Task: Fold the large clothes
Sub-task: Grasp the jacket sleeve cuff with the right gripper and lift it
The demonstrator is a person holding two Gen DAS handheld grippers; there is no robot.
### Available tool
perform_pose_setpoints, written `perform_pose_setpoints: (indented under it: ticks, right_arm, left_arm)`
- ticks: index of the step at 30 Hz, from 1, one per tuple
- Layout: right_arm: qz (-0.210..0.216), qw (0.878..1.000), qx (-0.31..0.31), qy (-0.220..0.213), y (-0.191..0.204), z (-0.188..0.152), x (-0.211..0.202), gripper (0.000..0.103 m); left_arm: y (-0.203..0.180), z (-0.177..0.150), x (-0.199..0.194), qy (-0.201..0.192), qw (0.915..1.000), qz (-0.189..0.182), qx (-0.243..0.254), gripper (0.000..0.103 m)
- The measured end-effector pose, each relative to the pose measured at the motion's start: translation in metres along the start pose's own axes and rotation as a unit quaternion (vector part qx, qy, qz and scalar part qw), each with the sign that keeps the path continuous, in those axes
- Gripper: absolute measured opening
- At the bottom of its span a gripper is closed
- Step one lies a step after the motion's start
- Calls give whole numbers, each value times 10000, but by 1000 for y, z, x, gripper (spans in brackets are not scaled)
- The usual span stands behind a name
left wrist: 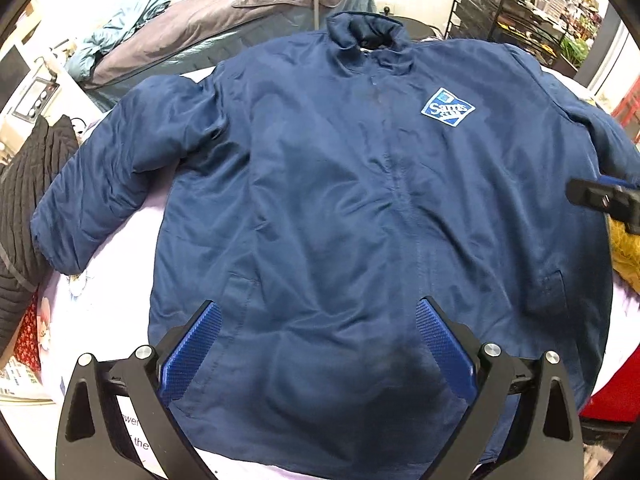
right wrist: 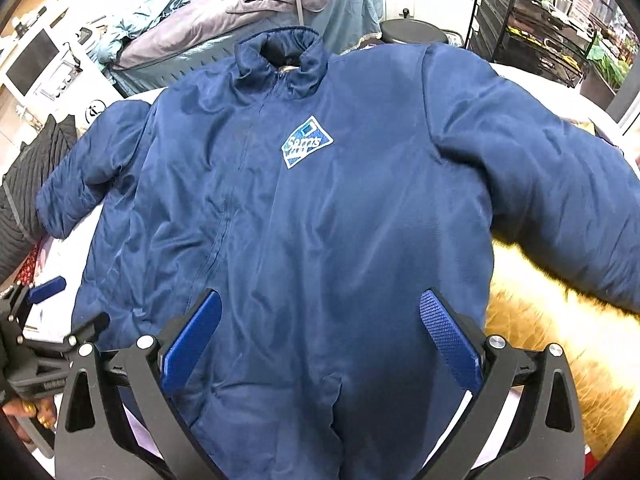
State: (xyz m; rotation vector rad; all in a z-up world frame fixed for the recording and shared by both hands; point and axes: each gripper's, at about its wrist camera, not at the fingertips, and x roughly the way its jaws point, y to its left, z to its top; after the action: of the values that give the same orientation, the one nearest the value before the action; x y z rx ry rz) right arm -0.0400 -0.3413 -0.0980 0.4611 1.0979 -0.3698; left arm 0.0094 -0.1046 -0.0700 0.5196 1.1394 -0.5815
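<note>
Behind the work surface, a grey coat [left wrist: 280,4] lay draped over teal bedding [right wrist: 352,12]. A black wire rack [left wrist: 500,12] stood at the far right, its shelves cluttered. A white appliance [right wrist: 36,64] sat at the far left. The room was brightly lit, the wall white.

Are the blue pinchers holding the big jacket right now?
No. The left gripper and right gripper are both open above the jacket, gripping nothing.
</note>
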Motion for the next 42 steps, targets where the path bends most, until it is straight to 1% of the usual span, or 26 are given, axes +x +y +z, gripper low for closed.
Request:
perform_pose_setpoints:
  ticks: [3,6,9,12,15,17,18,20,21,22,24,26,27,28,29,30,31,32,33,35,37,39,40,41,42]
  right_arm:
    - [90,10000,14,-1,-1,4,2,98]
    - [38,10000,-60,39,-2,3,7,98]
    - [103,9999,32,12,-5,0,8,98]
    - [66,9999,148,-29,-7,-2,9,98]
    - [54,9990,339,-301,-12,0,-3,98]
    - [-63,9961,484,-736,-23,2,-23,98]
    - [-127,9944,565,-880,-30,2,-31,98]
    - [-365,9880,905,-1197,-59,0,-50,98]
    - [-471,9853,1032,-1279,-71,-2,-56,98]
    - [-643,9802,1237,-1403,-91,-4,-64,98]
    - [-987,9671,1702,-1610,-132,-12,-80,98]
    - [-1325,9446,2410,-1793,-183,-25,-98,98]
    - [-1466,9260,2923,-1886,-214,-36,-110,98]
    - [-1515,9106,3302,-1970,-235,-45,-118,98]
    - [-1549,8919,3713,-2068,-256,-56,-126,98]
    - [-1565,8779,4000,-2118,-271,-64,-131,97]
    - [-1581,8591,4367,-2152,-287,-75,-137,95]
    - [-1558,8431,4668,-2167,-299,-85,-140,89]
    - [-1520,8230,5032,-2153,-310,-98,-143,85]
    - [-1459,7955,5475,-2148,-318,-118,-148,83]
    - [-1620,7777,5669,-2179,-315,-133,-154,83]
    - [-1617,7747,5730,-2131,-322,-140,-152,83]
    - [-1558,7708,5835,-2028,-332,-143,-148,83]
    - [-1446,7640,5961,-1999,-340,-145,-143,83]
    - [-1262,7566,6082,-2043,-349,-145,-138,78]
  left_arm:
    - [-7,-2,3,44,10000,-5,55,96]
    - [-11,-3,7,182,9998,40,68,96]
    - [-12,-3,4,178,9998,-1,61,96]
    - [-14,-1,1,143,9998,18,144,96]
    - [-16,5,5,104,9997,35,204,96]
    - [-19,11,9,109,9995,111,270,96]
    - [-20,15,11,118,9995,125,267,96]
    - [-21,20,12,90,9997,51,210,96]
    - [-22,24,12,68,9998,2,190,96]
    - [-24,26,14,67,9998,-17,208,96]
    - [-29,31,17,102,9994,-5,318,96]
    - [-33,35,18,84,9991,20,404,96]
    - [-33,36,16,38,9991,12,430,96]
    - [-34,36,16,21,9990,10,438,96]
    - [-34,37,15,19,9990,7,449,96]
    - [-33,37,16,23,9990,3,449,96]
    - [-33,37,17,29,9990,-1,440,96]
    - [-33,38,18,57,9991,3,428,96]
    - [-32,38,19,93,9990,8,428,96]
    - [-29,40,23,147,9990,21,415,96]
    - [-26,41,24,142,9991,40,401,96]
    - [-23,44,23,95,9993,38,367,96]
    - [-21,46,22,54,9994,19,342,96]
    - [-20,47,22,21,9994,16,335,96]
    - [-18,47,22,4,9994,34,340,96]
